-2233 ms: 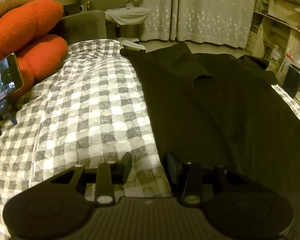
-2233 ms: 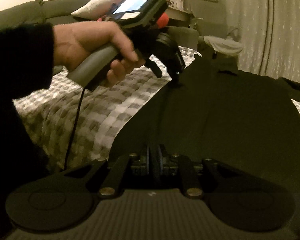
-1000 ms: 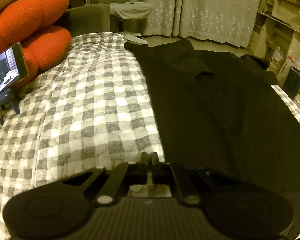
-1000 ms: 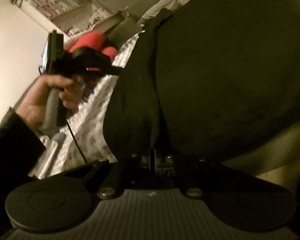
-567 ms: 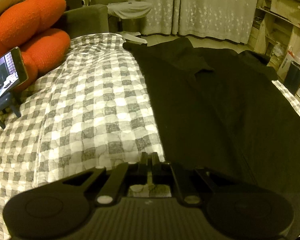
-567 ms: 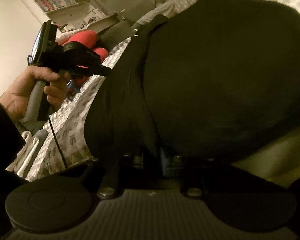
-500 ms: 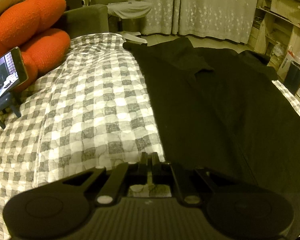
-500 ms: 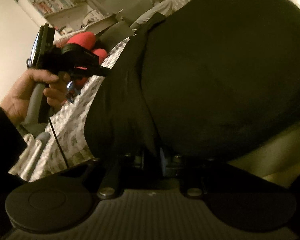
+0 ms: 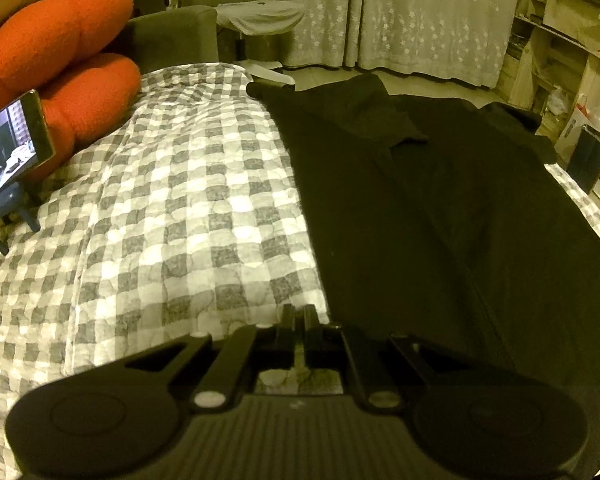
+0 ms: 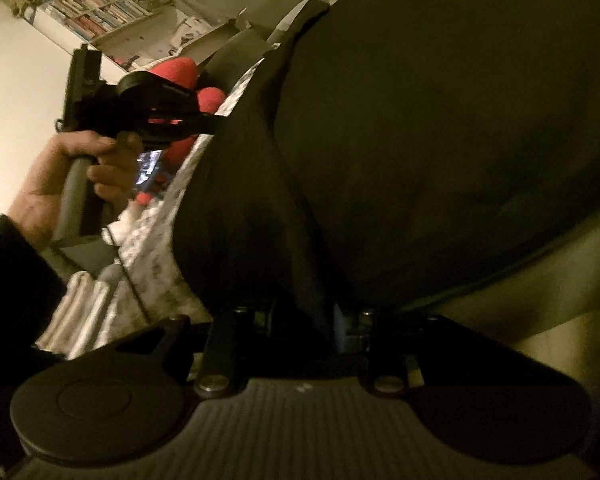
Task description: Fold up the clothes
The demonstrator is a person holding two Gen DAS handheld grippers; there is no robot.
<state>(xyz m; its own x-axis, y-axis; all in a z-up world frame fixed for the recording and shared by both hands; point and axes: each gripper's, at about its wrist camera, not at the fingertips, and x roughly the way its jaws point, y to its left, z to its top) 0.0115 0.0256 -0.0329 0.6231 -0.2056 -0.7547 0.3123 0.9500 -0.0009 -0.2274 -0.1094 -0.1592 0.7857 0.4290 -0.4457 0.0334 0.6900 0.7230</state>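
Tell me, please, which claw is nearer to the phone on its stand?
Left. The left claw sits over the checked quilt where the phone stands; the right claw, opening, straddles the black garment farther away.

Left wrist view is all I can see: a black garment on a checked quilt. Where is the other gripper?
Observer: The right gripper is at the edge of the black garment. A fold of the cloth lies between its fingers while its jaws are opening.
Operator: Who holds the one I look through?
Observer: A hand grips the grey handle of the left gripper, off to the garment's side.
Operator: Anything else my view misses?
Observer: A bookshelf on the wall beyond that hand.
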